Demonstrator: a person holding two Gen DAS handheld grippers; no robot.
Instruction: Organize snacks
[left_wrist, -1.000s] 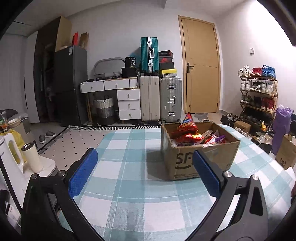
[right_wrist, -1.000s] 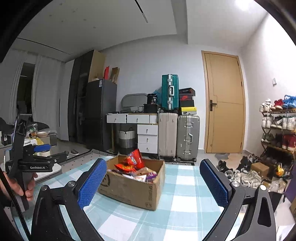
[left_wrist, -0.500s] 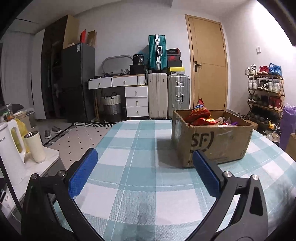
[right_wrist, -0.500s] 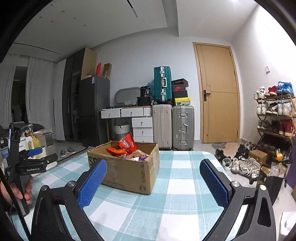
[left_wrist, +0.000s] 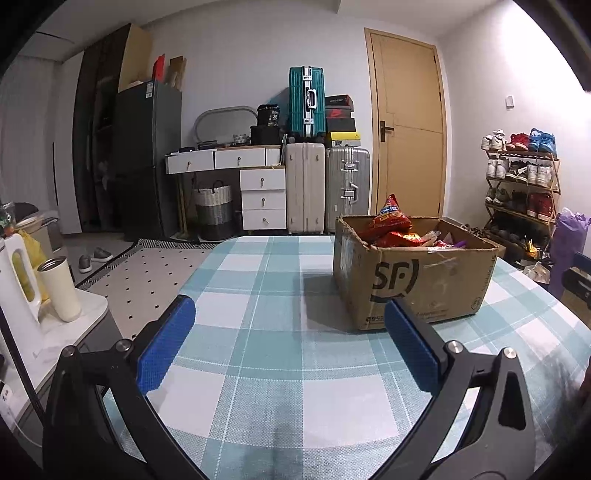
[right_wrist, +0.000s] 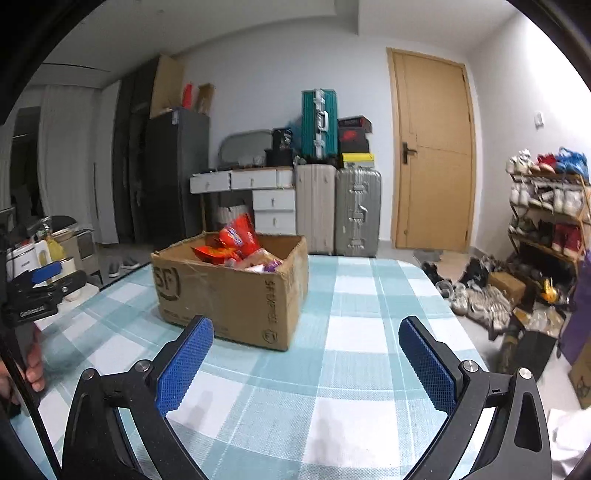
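Note:
A cardboard box (left_wrist: 424, 280) marked SF stands on the teal checked tablecloth (left_wrist: 266, 280), holding red snack bags (left_wrist: 393, 221) and other packets. My left gripper (left_wrist: 291, 339) is open, low over the cloth, with the box just ahead of its right finger. In the right wrist view the same box (right_wrist: 229, 291) with its red bags (right_wrist: 236, 242) sits ahead and left of my right gripper (right_wrist: 306, 358), which is open and holds nothing. The left gripper (right_wrist: 37, 291) shows at that view's left edge, held by a hand.
A side stand with a white kettle (left_wrist: 14, 280) and a cream tumbler (left_wrist: 61, 288) is left of the table. Suitcases (left_wrist: 325, 188), drawers, a door and a shoe rack (left_wrist: 521, 192) line the room. Shoes and boxes lie on the floor (right_wrist: 491, 295) to the right.
Both grippers have dropped lower toward the table, so the box looks closer and its side fills more of each view. Both stay open.

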